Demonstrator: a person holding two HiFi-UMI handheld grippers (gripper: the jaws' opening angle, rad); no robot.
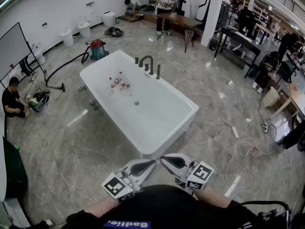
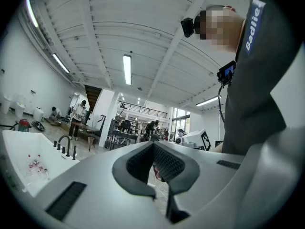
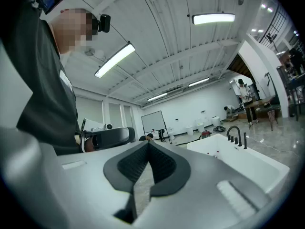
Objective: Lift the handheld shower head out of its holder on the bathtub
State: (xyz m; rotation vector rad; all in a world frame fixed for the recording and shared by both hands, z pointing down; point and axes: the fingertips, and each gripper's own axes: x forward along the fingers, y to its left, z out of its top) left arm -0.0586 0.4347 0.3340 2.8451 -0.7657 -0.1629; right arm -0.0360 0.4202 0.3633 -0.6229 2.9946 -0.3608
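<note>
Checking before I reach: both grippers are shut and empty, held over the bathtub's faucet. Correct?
Not over the faucet. The head view shows the left gripper and right gripper, shut and empty, held near the person's body, short of the bathtub.

Pale grey left gripper, right gripper: black ribbed pads, black-white marker cubes; dark shirt, blue label.

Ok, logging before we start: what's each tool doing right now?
Left tool: closed, holding nothing.
Right tool: closed, holding nothing.
</note>
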